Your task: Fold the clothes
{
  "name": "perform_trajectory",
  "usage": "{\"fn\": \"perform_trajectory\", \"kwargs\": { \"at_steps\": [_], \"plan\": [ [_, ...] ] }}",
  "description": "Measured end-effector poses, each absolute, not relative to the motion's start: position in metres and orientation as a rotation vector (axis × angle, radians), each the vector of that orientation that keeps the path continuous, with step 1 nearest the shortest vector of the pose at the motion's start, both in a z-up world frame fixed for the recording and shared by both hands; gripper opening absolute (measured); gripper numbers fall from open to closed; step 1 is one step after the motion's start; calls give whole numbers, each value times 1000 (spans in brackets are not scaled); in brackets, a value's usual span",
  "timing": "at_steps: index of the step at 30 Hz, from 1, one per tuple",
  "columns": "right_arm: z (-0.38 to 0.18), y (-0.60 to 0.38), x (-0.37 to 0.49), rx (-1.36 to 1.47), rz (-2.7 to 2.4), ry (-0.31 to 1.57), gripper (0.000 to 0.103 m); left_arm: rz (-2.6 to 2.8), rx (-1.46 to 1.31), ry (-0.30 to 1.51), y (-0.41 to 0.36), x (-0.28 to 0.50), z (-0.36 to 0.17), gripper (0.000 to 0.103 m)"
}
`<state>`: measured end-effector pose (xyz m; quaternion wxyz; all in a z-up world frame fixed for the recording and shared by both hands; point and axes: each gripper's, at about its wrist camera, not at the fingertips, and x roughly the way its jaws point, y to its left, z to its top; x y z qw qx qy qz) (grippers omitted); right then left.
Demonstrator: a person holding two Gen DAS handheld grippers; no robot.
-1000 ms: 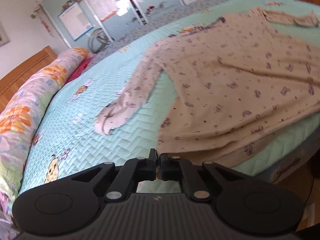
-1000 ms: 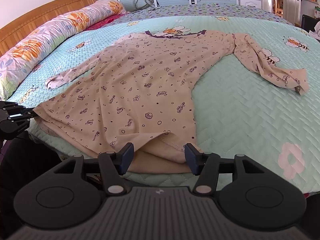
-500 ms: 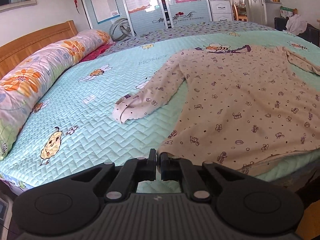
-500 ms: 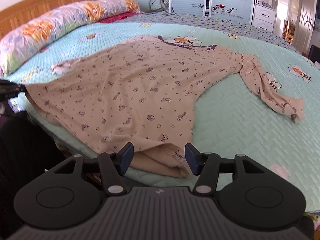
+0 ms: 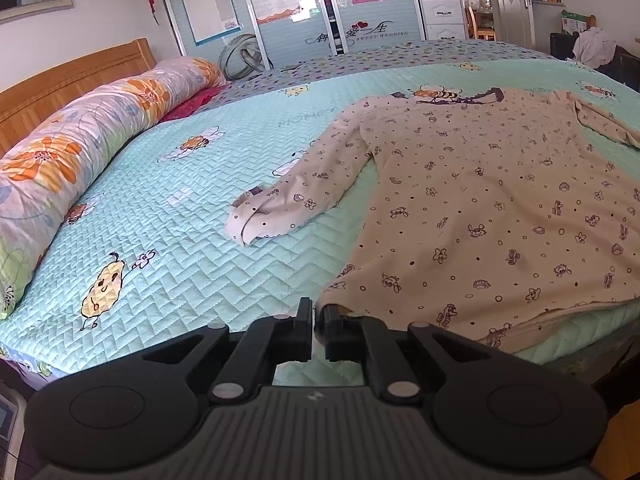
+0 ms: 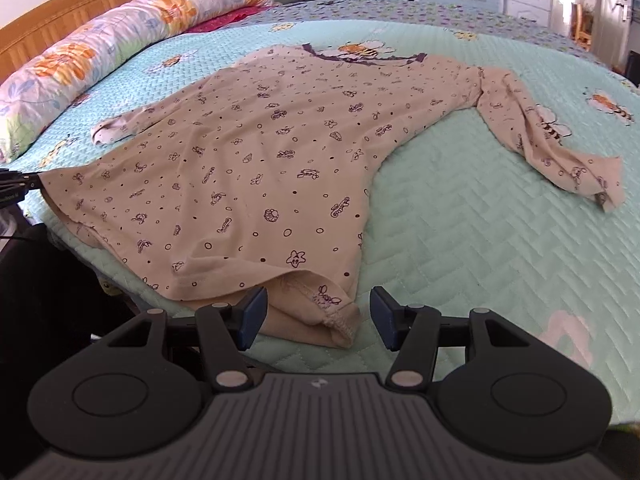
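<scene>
Left claw (image 5: 316,330), now level, pinches the flattened shirt's (image 6: 256,152) hem corner on the bed (image 6: 480,240); right claw (image 6: 316,314) gapes at the other corner, ready to fold.

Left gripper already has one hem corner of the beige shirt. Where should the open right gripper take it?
Grip the bunched hem corner of the beige printed long-sleeved shirt, coming straight in from the bed's near edge. It lies between the open right gripper fingers, with its stitched edge raised.
</scene>
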<state>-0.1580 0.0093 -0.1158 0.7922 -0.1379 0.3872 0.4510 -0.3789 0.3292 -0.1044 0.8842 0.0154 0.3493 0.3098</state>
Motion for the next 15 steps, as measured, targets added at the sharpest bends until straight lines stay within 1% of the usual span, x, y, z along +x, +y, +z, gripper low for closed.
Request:
{"fn": "perform_trajectory", "kwargs": {
  "at_steps": [2, 7, 8, 9, 10, 11, 13, 15],
  "plan": [
    [-116, 8, -149, -316, 1042, 843, 62, 645, 34, 730, 329, -378, -105, 7],
    [-117, 14, -134, -452, 1225, 858, 62, 643, 38, 735, 328, -376, -105, 7],
    [-117, 17, -133, -490, 1248, 855, 59, 643, 38, 736, 327, -376, -105, 7],
    [-118, 19, -132, -517, 1254, 860, 50, 644, 38, 736, 327, -376, -105, 7],
    [-119, 21, -132, -543, 1250, 873, 22, 644, 37, 737, 327, -376, -105, 7],
    [-120, 24, -133, -568, 1246, 888, 9, 645, 37, 737, 328, -376, -104, 7],
    [-118, 18, -140, -586, 1253, 871, 8, 647, 34, 736, 328, -376, -103, 7],
    [-107, 8, -146, -542, 1219, 856, 8, 646, 27, 727, 329, -377, -100, 7]
  ]
}}
